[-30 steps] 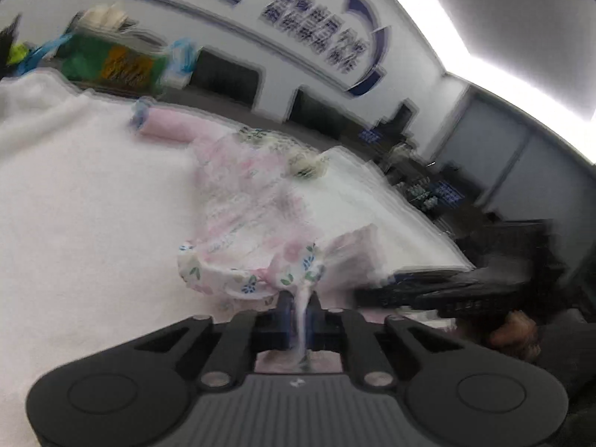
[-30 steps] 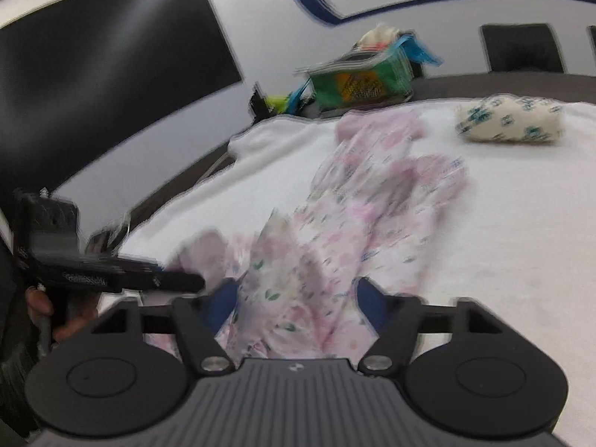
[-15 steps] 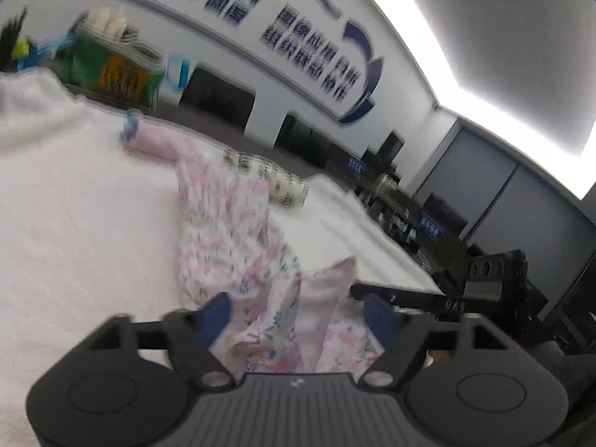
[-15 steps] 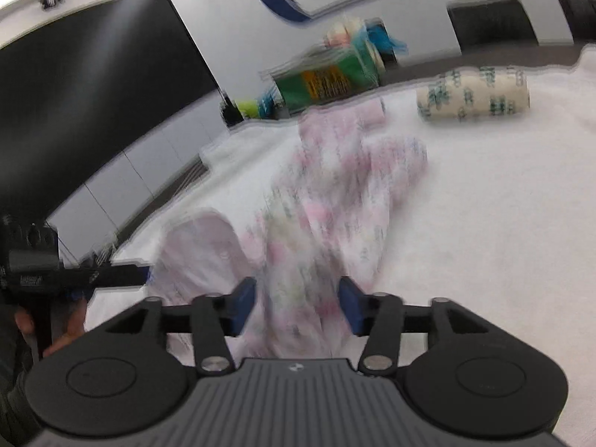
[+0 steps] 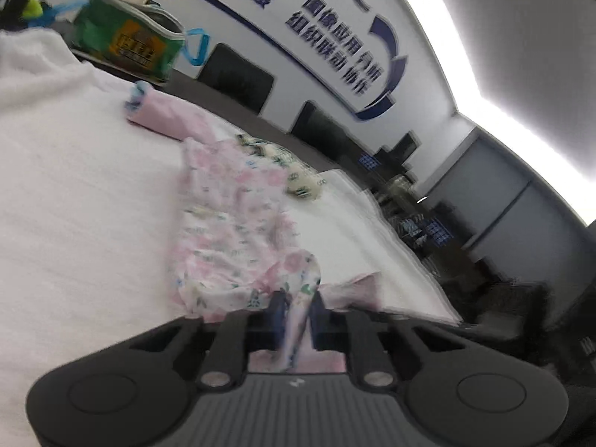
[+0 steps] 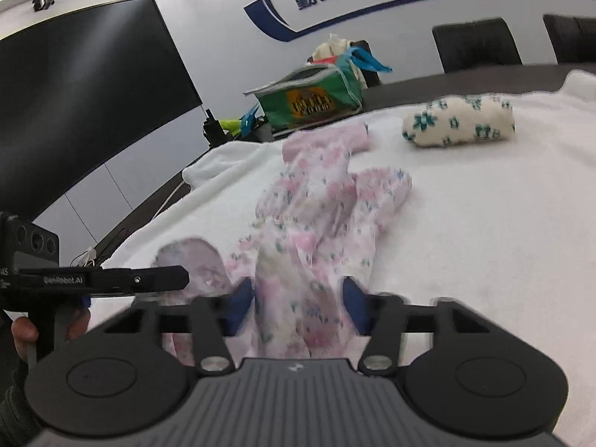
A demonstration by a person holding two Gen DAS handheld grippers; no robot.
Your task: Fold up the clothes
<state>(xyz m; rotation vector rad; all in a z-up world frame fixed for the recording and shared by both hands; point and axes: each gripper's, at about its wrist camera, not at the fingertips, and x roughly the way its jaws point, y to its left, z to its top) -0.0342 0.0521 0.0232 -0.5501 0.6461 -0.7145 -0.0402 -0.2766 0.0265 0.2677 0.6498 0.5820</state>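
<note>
garment: showing pale pink and white with a small pink, blue and green flower print
rolled cloth: showing cream with teal-green flowers
table cover: looking plain white and fluffy
bag: showing green with grey edging and an orange-yellow label
gripper pads: showing blue on black bodies
wall lettering: showing dark blue on white

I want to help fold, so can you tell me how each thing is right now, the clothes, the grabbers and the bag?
Pink floral garment: unfolded, crumpled on the white cover.
Left gripper: just closed, pinching the garment's edge.
Right gripper: just been closing, bunched garment fabric between its fingers.
Green-flowered cloth: rolled up, lying apart.
Plain pink cloth: rolled up, at the garment's far end.
Green bag: open at the top.
</note>
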